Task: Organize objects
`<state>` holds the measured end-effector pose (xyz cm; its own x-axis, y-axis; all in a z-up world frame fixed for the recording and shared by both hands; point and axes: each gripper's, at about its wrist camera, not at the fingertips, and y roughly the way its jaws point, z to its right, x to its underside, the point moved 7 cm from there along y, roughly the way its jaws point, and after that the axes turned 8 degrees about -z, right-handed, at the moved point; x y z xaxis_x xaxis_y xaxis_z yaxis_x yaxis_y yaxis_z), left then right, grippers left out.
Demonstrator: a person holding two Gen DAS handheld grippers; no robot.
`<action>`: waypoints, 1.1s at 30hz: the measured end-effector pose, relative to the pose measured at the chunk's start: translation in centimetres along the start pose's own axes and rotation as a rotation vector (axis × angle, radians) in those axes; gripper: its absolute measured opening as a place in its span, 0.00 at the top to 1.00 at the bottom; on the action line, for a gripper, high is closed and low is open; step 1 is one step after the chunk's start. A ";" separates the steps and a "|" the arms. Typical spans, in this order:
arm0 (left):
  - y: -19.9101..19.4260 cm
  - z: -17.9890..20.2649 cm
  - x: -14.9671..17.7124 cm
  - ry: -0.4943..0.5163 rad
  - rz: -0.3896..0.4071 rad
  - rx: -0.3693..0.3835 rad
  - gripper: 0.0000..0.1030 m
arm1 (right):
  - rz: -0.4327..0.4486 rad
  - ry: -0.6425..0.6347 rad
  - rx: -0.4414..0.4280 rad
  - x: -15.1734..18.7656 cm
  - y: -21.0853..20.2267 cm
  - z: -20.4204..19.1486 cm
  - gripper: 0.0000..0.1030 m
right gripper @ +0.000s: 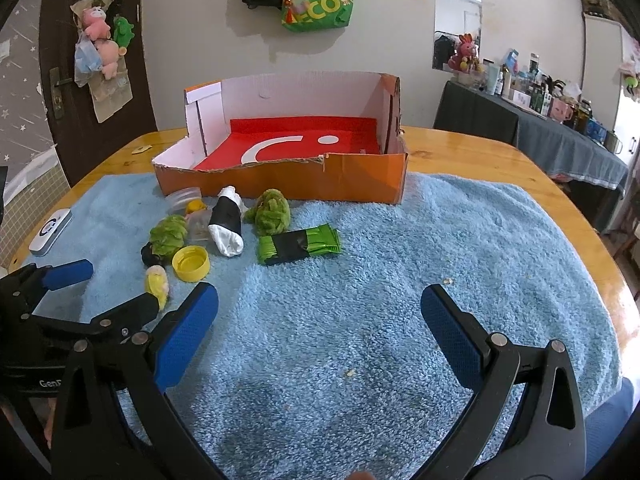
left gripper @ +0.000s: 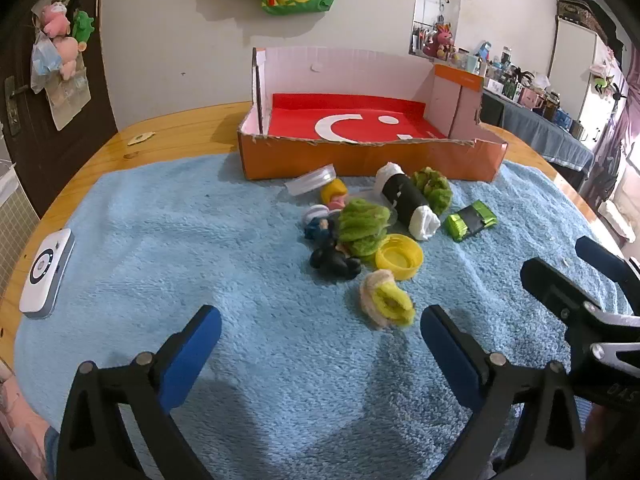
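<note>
An orange cardboard box (left gripper: pixel 360 158) with a red lining stands at the back of a blue towel (left gripper: pixel 200 240); it also shows in the right wrist view (right gripper: pixel 360 178). In front of it lies a heap: a black-and-white roll (left gripper: pixel 406 200), green fluffy pieces (left gripper: pixel 362 226), a yellow cap (left gripper: pixel 400 256), a green packet (left gripper: pixel 470 220), a black toy (left gripper: pixel 334 262) and a yellow-pink fluffy piece (left gripper: pixel 386 298). My left gripper (left gripper: pixel 320 344) is open and empty just short of that piece. My right gripper (right gripper: pixel 320 320) is open and empty, right of the heap.
A white device (left gripper: pixel 46 274) lies at the towel's left edge. The wooden table (left gripper: pixel 180 132) ends near a dark door on the left. A clear lid (left gripper: pixel 310 178) leans by the box. A cluttered side table (right gripper: pixel 560 136) stands at the far right.
</note>
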<state>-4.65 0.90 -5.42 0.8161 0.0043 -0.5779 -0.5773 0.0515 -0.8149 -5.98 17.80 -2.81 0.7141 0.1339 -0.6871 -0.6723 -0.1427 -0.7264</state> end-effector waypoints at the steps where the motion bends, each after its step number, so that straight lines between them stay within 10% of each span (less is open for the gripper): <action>1: 0.0 0.0 0.0 0.000 0.000 0.000 0.02 | -0.001 0.000 0.000 0.0 0.0 0.0 0.00; 33: 1.3 1.2 -0.5 -0.042 -0.035 0.026 0.26 | -0.161 -0.121 -0.012 -3.7 7.1 -1.1 0.09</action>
<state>-5.81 2.19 -6.11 0.8366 0.0440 -0.5460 -0.5478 0.0780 -0.8330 -13.14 15.22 -5.44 0.7830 0.2730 -0.5590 -0.5483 -0.1217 -0.8274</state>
